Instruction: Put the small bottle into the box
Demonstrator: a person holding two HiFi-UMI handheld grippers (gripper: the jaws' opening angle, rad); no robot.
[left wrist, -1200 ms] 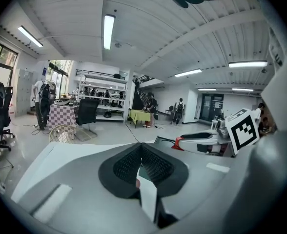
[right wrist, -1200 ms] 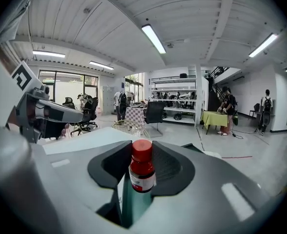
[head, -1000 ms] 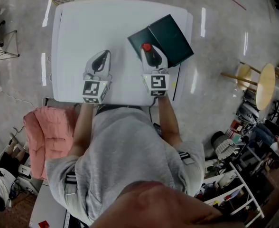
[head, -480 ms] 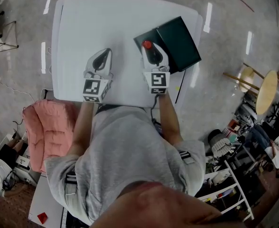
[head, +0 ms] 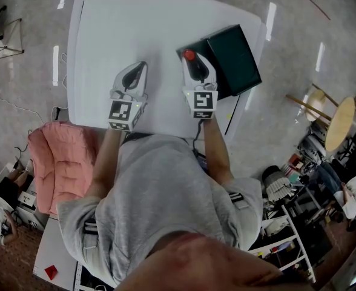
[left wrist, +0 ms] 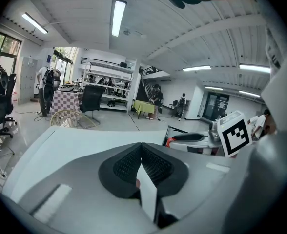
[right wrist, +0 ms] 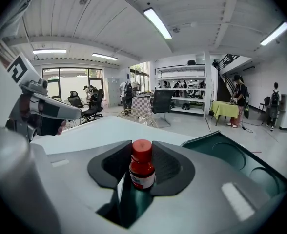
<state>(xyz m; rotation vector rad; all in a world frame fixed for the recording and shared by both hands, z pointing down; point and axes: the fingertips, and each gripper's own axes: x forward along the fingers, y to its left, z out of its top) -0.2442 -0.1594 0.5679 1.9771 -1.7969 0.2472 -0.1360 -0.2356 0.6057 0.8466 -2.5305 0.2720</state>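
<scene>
Your right gripper (right wrist: 142, 168) is clamped on the small bottle (right wrist: 142, 172), kept upright beside the dark box (head: 234, 52) at upper right, ready for lowering in; your left gripper (left wrist: 142, 161), closed and empty, waits aside.

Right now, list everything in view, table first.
table: 1, white, in front of the person
box: 1, dark green, open, on the table's right part
bottle: 1, small, red cap, upright between the right jaws, at the box's left edge
cushion: 1, pink, left of the person
stools: 2, light wood, on the floor right of the table
left gripper: 1, grey and white, over the table, jaws together, empty
right gripper: 1, grey and white, jaws shut on the bottle
</scene>
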